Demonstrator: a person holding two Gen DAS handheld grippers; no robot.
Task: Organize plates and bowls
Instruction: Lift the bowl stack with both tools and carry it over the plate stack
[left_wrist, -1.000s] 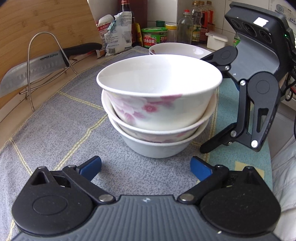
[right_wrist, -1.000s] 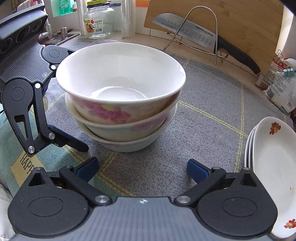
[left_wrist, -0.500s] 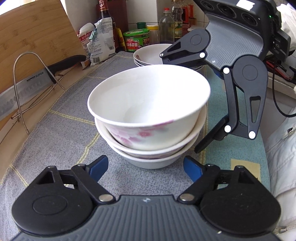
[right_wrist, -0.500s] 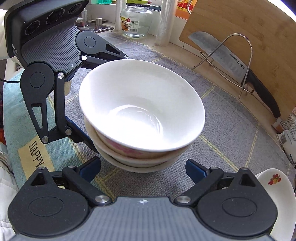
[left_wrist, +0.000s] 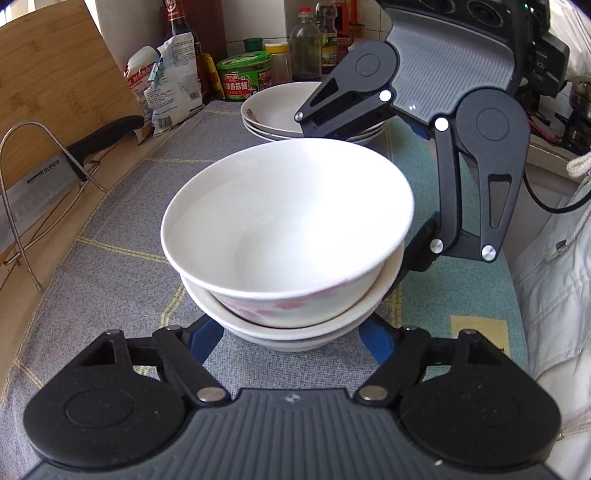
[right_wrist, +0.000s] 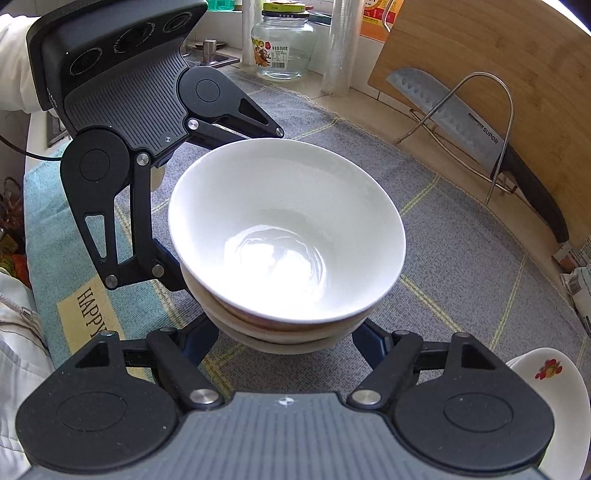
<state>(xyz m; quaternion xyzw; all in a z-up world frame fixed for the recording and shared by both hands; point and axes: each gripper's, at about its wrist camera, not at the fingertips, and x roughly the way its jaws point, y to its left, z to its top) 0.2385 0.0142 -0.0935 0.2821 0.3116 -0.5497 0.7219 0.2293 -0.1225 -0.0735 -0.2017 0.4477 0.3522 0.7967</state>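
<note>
Around the stack of bowls (left_wrist: 288, 258) many things stand. In the left wrist view a bamboo cutting board (left_wrist: 48, 85) leans at the upper left, with a cleaver (left_wrist: 55, 173) in a wire rack (left_wrist: 22, 206) before it. Snack bags (left_wrist: 170, 88), bottles (left_wrist: 306, 48) and a green tin (left_wrist: 243, 77) fill the upper middle, and a pile of plates (left_wrist: 273, 110) lies just behind the bowls. In the right wrist view a glass jar (right_wrist: 282, 46) stands at the top and one flowered plate (right_wrist: 550, 387) shows at the lower right.

The three nested bowls sit in the middle of both views on a grey woven mat (left_wrist: 110, 229), mouths upward, the top bowl tilted a little; being round, they have no long axis.

The left gripper (left_wrist: 291, 338) has just been closing, and its blue fingers (left_wrist: 205, 338) press the lowest bowl from both sides. The right gripper (right_wrist: 284, 341) reaches in from the opposite side; its jaws have been closing too, with the stack between them, but whether its fingers (right_wrist: 369, 345) already touch it I cannot tell.
</note>
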